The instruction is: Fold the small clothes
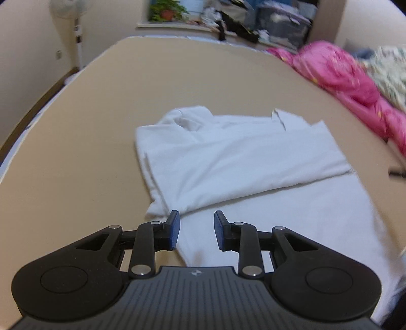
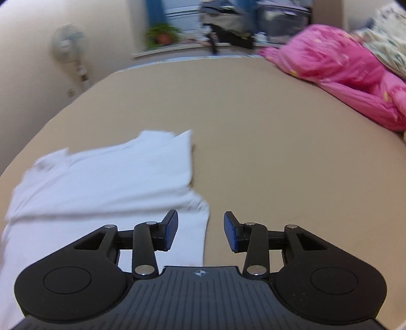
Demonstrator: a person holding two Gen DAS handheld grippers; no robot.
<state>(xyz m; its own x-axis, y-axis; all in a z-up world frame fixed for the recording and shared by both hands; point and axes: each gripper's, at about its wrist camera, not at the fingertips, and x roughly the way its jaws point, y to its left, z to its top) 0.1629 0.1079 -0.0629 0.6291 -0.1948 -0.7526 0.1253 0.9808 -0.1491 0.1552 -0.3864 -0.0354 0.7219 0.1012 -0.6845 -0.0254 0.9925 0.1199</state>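
Note:
A white shirt [image 1: 241, 162] lies on the tan bed sheet [image 1: 101, 127], its upper part folded over across the body. My left gripper [image 1: 197, 229] is open and empty, hovering above the shirt's near left edge. In the right wrist view the same shirt [image 2: 109, 182] lies to the left, blurred. My right gripper [image 2: 200, 231] is open and empty, just above the shirt's right edge, with its left finger [image 2: 169, 229] over cloth and its right finger [image 2: 231, 232] over bare sheet.
A pink quilt [image 1: 342, 73] and a floral cover [image 1: 388, 68] are bunched along the bed's right side. A standing fan [image 1: 76, 30] is by the left wall. A cluttered sill with a potted plant [image 1: 165, 11] runs behind the bed.

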